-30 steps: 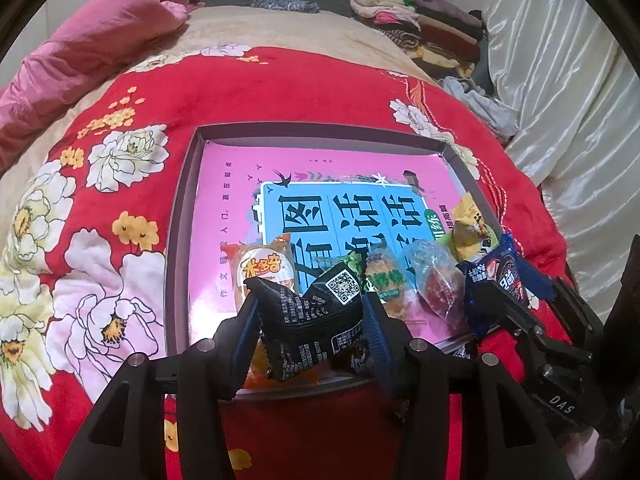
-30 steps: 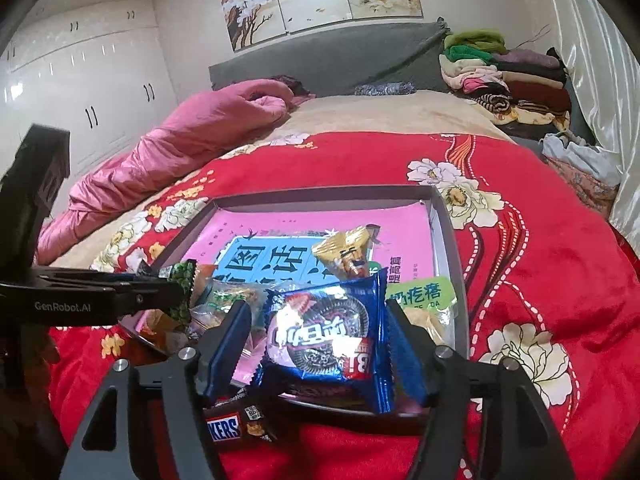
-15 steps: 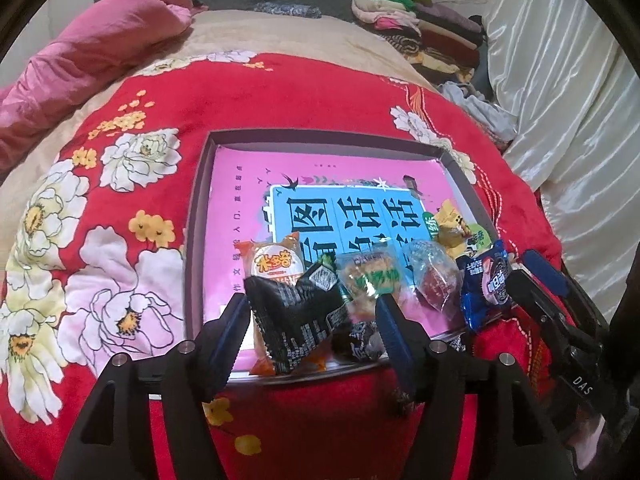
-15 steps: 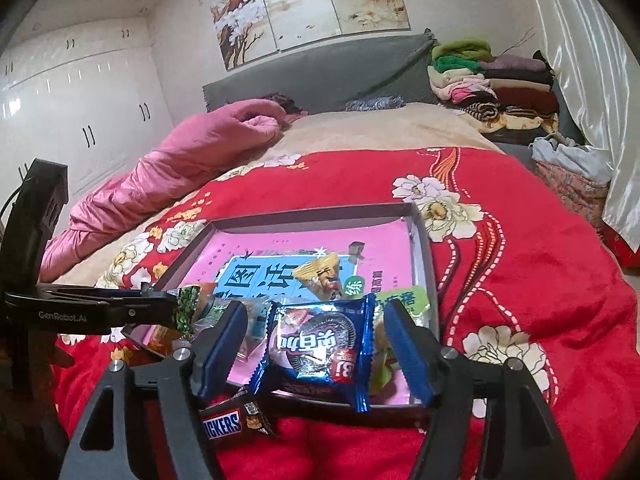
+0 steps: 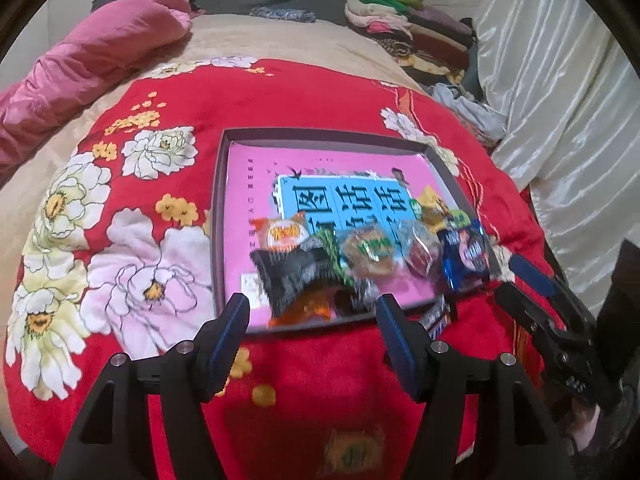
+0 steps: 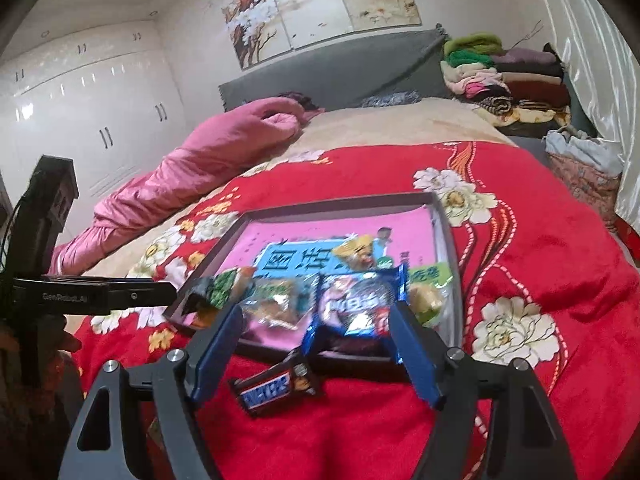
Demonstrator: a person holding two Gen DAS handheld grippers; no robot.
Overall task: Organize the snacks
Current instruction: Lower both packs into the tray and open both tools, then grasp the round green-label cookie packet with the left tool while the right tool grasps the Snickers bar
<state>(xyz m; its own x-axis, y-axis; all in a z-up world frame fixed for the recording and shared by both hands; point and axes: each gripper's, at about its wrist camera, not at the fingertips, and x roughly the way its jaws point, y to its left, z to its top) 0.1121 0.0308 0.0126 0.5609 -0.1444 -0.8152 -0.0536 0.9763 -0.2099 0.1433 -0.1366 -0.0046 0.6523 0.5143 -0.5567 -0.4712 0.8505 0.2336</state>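
A dark-rimmed tray point(image 5: 218, 220) point(image 6: 340, 202) with a pink book in it lies on the red flowered blanket point(image 5: 280, 92). Several snack packets crowd its near edge. A black packet point(image 5: 292, 276) rests there just beyond my left gripper point(image 5: 313, 316), which is open and holds nothing. The jaws of my right gripper point(image 6: 316, 320) are opening. A blue cookie packet point(image 6: 356, 304) point(image 5: 466, 256) lies on the tray's edge between its tips, untouched. A Snickers bar point(image 6: 276, 388) sits on the blanket in front of the tray.
A pink duvet point(image 5: 100, 52) is bunched at the bed's far left. Folded clothes point(image 5: 400, 24) are stacked at the far right beside a pale curtain point(image 5: 560, 100). White wardrobe doors point(image 6: 80, 112) stand to the left. The left gripper point(image 6: 120, 294) reaches in from the left edge.
The left gripper let go of the black packet and the right let go of the blue one. Both packets now lie in the tray, and both grippers have drawn back.
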